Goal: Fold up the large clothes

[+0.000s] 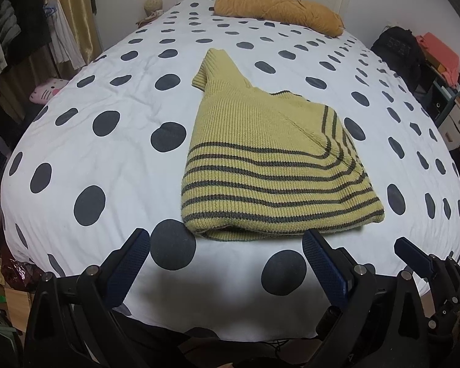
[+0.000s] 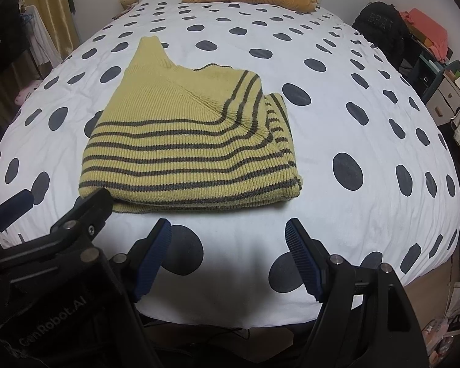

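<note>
From the left wrist, the left gripper [image 1: 227, 250] is hanging open and empty just short of the sweater [image 1: 270, 165], which is lying partly folded mid-bed [image 1: 107, 159].

From the right wrist, the right gripper [image 2: 228, 239] is likewise gaping, holding nothing, near the sweater's hem. One more fold seems pending; next, both would need to pinch that near edge.
</note>
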A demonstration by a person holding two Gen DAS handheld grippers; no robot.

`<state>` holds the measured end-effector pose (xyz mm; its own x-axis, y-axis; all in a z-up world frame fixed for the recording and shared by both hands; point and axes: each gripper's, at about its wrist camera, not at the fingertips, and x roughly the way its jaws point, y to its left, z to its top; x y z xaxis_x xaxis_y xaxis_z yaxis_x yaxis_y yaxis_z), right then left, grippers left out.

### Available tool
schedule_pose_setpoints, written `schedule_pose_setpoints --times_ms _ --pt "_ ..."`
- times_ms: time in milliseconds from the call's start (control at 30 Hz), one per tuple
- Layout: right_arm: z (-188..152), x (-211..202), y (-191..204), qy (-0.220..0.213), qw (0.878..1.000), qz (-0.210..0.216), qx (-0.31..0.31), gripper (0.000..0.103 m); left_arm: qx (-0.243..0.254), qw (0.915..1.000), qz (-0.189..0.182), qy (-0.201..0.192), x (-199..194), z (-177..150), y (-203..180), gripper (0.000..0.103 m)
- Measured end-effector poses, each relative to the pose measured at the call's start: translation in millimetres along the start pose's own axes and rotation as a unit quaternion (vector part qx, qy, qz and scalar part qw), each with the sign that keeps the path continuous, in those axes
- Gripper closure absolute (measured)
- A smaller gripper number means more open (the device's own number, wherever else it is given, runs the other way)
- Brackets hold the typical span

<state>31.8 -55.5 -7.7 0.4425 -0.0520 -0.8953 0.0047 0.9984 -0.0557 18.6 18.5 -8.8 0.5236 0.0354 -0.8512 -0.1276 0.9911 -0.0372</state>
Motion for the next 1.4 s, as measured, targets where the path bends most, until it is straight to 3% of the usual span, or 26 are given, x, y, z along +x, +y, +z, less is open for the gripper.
schedule_pose_setpoints --times_ms 1400 --pt "-2.3 -4.1 -1.7 -0.005 1.0 -0.002 0.002 0.026 -0.001 0.9998 0.007 -0.016 -8.2 -2.8 -2.0 0.003"
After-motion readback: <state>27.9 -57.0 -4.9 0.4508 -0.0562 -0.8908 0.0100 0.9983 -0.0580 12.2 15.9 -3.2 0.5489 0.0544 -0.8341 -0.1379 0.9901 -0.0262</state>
